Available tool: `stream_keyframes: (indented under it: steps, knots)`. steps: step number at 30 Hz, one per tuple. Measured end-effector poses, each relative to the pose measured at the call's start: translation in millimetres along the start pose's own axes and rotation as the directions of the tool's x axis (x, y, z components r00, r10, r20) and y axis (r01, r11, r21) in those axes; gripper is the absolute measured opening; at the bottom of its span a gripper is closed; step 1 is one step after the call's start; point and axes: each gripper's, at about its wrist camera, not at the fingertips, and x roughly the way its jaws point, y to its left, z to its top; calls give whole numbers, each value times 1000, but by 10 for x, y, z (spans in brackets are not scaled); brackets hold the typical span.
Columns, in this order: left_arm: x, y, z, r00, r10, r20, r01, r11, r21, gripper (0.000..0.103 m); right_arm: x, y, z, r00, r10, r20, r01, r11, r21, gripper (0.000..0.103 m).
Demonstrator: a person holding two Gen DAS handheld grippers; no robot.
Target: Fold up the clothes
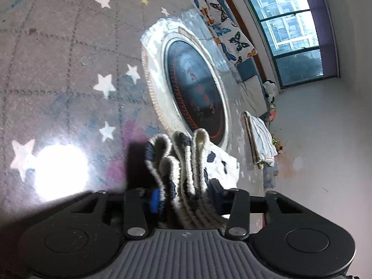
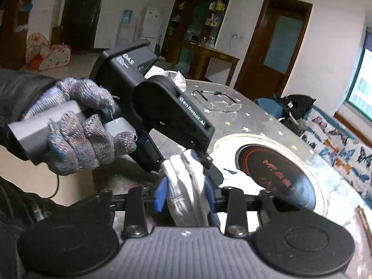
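Left wrist view: your left gripper [image 1: 186, 197] has its jaws drawn in narrow and clamped on a bunched cream knit garment [image 1: 186, 162] w/ dark navy patches; the folds stand up in ridges between the blue pads [image 1: 154, 200] and spill fwd over the table [image 1: 58, 69]. The table cover is grey w/ a stitched grid and white stars, plus a bright glare spot on the left. Just beyond the garment sits a round dark cooktop [image 1: 195, 88] in a pale ring, set into the table. Far side: a butterfly-print cloth [image 1: 223, 28], a folded stack of textiles [image 1: 260, 139] near the wall, and a big window [image 1: 286, 28]. Right wrist view: your right gripper [image 2: 186, 195] is also closed down on the same garment [image 2: 186, 186], which looks white and crumpled here, squeezed between its blue pads [image 2: 161, 195]. The left gripper [image 2: 188, 162] comes in from upper left, its black body angled down, tips meeting the cloth just above the right gripper's jaws, so both tools pinch the bundle close together. Your gloved left hand [image 2: 76, 127], in a worn grey-blue knit glove, wraps the grey handle. The garment hangs at the near edge of the table [image 2: 255, 116], beside the cooktop [image 2: 276, 174]. Clear safety glasses [image 2: 223, 104] lie farther back on the table, w/ a dark bag [image 2: 295, 107] at the far edge and brown doors [image 2: 279, 46] behind
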Motion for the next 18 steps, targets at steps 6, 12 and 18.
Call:
stream_keyframes:
  steps: [6, 12, 18]
  knots:
    - [-6, 46, 7, 1000, -2, 3, 2, 1000, 15, 36, -170, -312, -61, 1000, -24, 8, 23, 990, 142, 37]
    - [5, 51, 28, 1000, -9, 6, 9, 1000, 25, 35, -207, -817, -319, 989, -132, -61, 145, 929, 341, 37]
    - [16, 3, 63, 1000, 8, 13, -8, 999, 44, 35, -143, -1383, -751, 965, -214, -151, 262, 822, 505, 37]
